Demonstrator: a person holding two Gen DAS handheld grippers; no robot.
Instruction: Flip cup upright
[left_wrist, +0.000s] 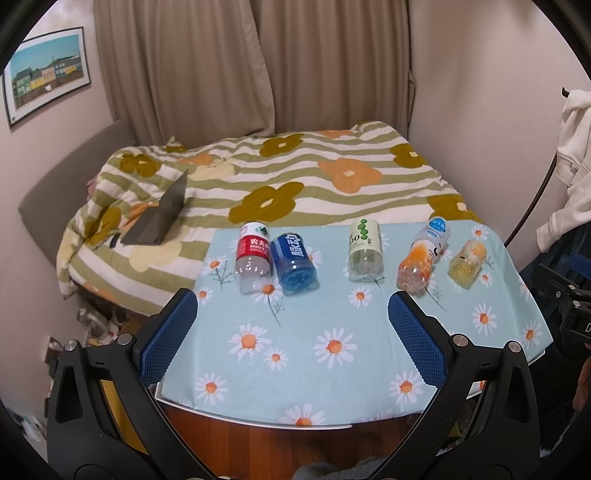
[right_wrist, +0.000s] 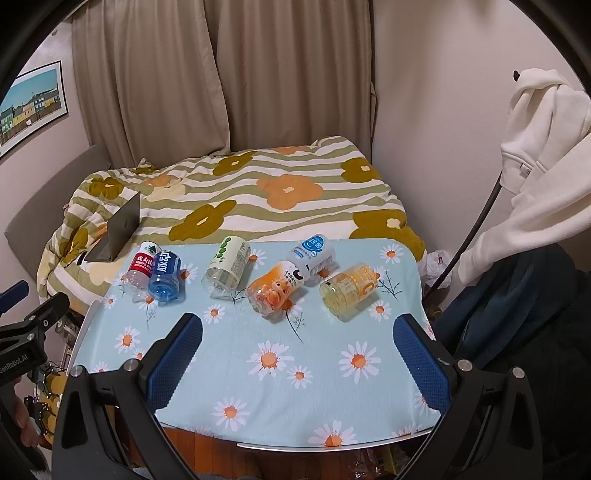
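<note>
On the desk (left_wrist: 332, 369), six cut-bottle cups lie tipped over, none yet upright.

Both the left gripper (left_wrist: 291, 317) and right gripper (right_wrist: 297, 347) hover short of the row, fingers spread wide and empty. The orange cup (right_wrist: 273, 293) touches the white cup (right_wrist: 312, 254), so a careless grab could likely knock its neighbour rolling toward the bed (right_wrist: 258, 192).

The cloth (left_wrist: 332, 354) is light blue with white daisies. The cups are red (left_wrist: 253, 254), blue (left_wrist: 293, 264), green-dotted (left_wrist: 364, 251), orange (left_wrist: 417, 269) and yellow (left_wrist: 467, 262). The blanket (left_wrist: 295, 177) has green stripes and big flowers. The pads (left_wrist: 168, 339) are dark blue.
</note>
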